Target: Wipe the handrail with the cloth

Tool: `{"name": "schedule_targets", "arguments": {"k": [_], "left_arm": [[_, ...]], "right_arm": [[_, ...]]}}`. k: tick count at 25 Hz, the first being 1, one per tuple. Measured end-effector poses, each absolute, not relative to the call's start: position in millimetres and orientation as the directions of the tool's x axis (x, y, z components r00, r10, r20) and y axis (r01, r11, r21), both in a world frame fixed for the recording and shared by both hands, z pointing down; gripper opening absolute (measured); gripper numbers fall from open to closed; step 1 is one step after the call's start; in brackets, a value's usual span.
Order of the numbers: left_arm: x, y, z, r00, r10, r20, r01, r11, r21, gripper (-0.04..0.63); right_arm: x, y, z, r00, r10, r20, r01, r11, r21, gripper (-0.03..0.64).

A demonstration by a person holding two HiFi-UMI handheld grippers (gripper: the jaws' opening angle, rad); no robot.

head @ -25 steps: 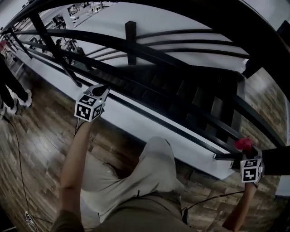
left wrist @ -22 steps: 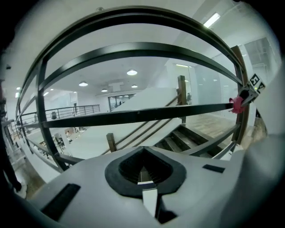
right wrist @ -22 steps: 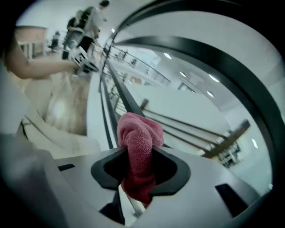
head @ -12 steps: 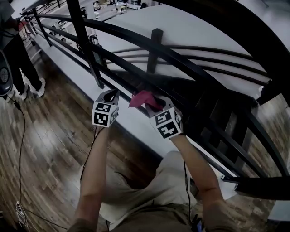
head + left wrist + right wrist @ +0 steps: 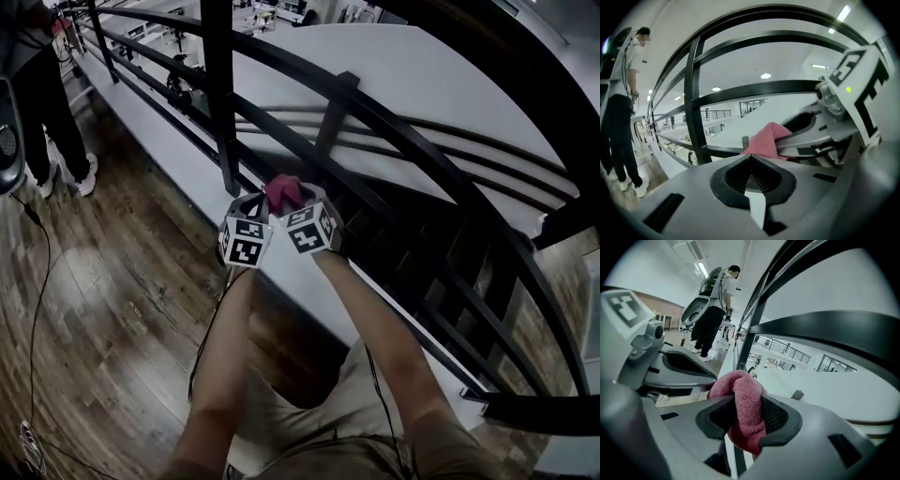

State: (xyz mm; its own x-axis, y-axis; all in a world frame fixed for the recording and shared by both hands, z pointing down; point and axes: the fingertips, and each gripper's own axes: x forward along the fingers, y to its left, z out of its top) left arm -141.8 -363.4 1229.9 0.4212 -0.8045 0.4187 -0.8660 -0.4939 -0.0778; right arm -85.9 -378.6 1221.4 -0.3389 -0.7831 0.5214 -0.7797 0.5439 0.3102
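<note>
Cloth (image 5: 745, 411), pink and bunched, stayed clamped in the right gripper (image 5: 291, 201) as it swung across to just beside the closed, empty left gripper (image 5: 251, 204), ahead of both the handrail (image 5: 834, 329), apparently ready for a fresh wipe.

The pink terry cloth (image 5: 743, 399) is bunched into a thick fold, pinched between the right gripper's (image 5: 740, 420) jaws. It sits close to the black curved handrail (image 5: 525, 75), just right of its upright post (image 5: 217, 103).

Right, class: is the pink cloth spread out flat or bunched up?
Bunched up: the cloth sits crumpled in a wad, pinched between the right tongs.
</note>
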Motion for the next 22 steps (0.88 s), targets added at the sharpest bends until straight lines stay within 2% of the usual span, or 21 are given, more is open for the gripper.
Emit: {"name": "schedule_targets", "arguments": {"k": [3,7,10,13,18,22], "left_arm": [[-186,-383,1241,0.35,-0.829,0.436,-0.873,-0.457,-0.171,0.017],[-207,-397,1250,0.325,-0.839,0.437,-0.911,-0.401,-0.092,0.017],[-214,-405,1256,0.296,-0.843,0.449,-0.901,-0.403,-0.162,0.017],[-237,-396,1276,0.25,-0.836,0.488,-0.885,-0.401,-0.234,0.017],[-232,-390,1278,0.3,-0.817,0.492,-0.892,-0.424,-0.16,0.017],[-226,-391,1273,0.316,-0.813,0.489,-0.895,-0.426,-0.13,0.017]], "right_arm": [[-127,-424,1226,-0.36,-0.758,0.543,-0.754,0.579,0.309,0.144],[-181,-472,1232,-0.359,-0.738,0.571,-0.687,0.623,0.373,0.146],[-212,-498,1242,-0.348,-0.739,0.577,-0.663,0.629,0.406,0.146],[-219,-510,1262,-0.327,-0.719,0.613,-0.68,0.63,0.377,0.146],[-216,-514,1262,-0.293,-0.718,0.632,-0.659,0.63,0.411,0.146],[-205,-501,1271,-0.227,-0.72,0.656,-0.573,0.643,0.508,0.146]]}}
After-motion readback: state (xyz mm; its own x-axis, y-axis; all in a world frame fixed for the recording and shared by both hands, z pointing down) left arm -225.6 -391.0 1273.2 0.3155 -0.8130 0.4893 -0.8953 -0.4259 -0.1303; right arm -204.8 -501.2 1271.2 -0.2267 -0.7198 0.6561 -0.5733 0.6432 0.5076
